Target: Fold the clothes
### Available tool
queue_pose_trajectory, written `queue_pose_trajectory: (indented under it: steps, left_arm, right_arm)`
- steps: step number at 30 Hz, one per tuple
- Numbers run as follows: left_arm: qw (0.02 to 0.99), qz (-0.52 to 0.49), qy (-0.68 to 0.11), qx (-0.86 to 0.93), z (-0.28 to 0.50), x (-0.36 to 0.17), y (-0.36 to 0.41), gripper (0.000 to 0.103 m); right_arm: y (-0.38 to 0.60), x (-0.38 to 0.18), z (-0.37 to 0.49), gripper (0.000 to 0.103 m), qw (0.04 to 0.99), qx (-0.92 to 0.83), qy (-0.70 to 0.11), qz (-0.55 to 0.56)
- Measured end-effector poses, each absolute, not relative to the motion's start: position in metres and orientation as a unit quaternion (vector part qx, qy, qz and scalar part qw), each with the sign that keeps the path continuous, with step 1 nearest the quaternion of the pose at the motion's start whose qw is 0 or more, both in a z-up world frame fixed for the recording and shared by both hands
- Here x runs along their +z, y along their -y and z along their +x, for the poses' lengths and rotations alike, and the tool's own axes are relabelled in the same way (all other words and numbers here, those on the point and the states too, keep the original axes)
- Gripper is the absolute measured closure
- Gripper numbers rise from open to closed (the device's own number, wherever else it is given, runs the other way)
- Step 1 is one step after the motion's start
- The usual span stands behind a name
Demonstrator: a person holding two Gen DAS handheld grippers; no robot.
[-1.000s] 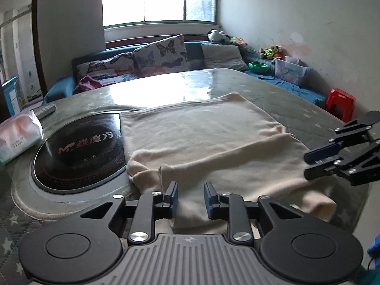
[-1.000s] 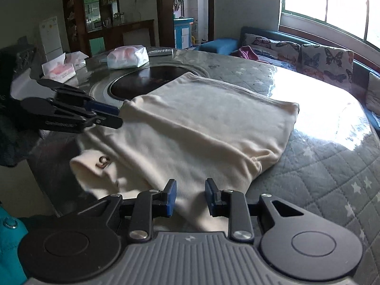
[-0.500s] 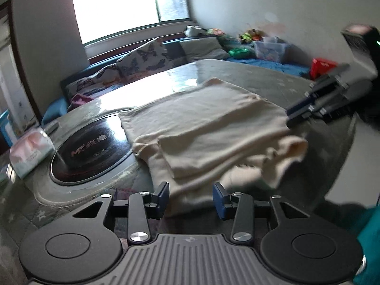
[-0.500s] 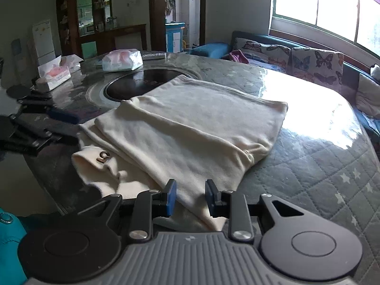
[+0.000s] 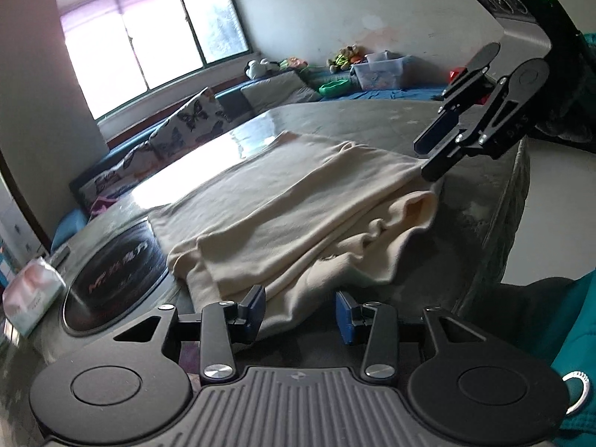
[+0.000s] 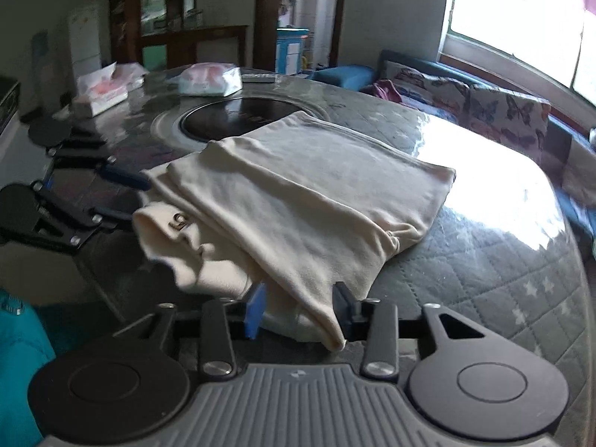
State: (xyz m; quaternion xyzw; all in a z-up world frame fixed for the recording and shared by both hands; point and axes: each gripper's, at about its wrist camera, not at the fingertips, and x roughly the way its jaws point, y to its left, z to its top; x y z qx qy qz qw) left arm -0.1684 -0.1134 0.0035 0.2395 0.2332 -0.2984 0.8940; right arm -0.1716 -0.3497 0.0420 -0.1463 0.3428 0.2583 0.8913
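The left gripper [image 5: 300,311] stands with its jaws spread and nothing between the pads; the near hem of the cream garment [image 5: 298,205] lies just ahead of the gap, low over the table's near edge. The right gripper [image 6: 298,311] is spread as well, and a drooping corner of the same garment [image 6: 298,201] hangs into its gap, close by the right-hand pad; neither pad presses the cloth, so I judge it released rather than gripping. In the left wrist view the right gripper [image 5: 452,141] hovers at the garment's far right corner, its fingers parted.

Taking the black round hob plate [image 6: 242,115] set into the table [image 6: 484,279] as the landmark: the garment lies flat with one corner overlapping the plate's rim and stretches from there toward the near table edge. It shows stacked layers, a smooth upper panel over a bunched lower layer, with a cuff bearing a small metal tag [image 6: 178,219] spilling past the near edge on the side away from the window.

Its long axis runs from the plate toward the grippers, so both sit at the short near end, the right one closer to cloth. The layers fit either a fold part-made or a fold just laid; the loose cuff looks unfinished.
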Motion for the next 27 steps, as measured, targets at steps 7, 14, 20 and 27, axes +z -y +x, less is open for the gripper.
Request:
queue_pose_trajectory:
  steps: [7,14,20,27]
  left_arm:
    - [0.894,0.235,-0.218,-0.314,-0.164,0.003,0.120,0.065]
    - [0.899,0.188,-0.228,-0.322,-0.147,0.012,0.117,0.093]
    - [0.904,0.144,-0.240,-0.323,-0.121,0.025,0.113,0.094]
    - [0.903,0.132,-0.250,-0.325,-0.105,0.025,0.113,0.094]
  right_arm:
    - [0.342,0.039,-0.182,0.048,0.874,0.282,-0.343,-0.198]
    - [0.332,0.035,-0.187,0.042,0.862,0.312,-0.324,-0.232]
    - [0.319,0.032,-0.180,0.039,0.863,0.326,-0.299,-0.245]
    - [0.314,0.026,-0.152,0.066,0.864,0.330,-0.310,-0.217]
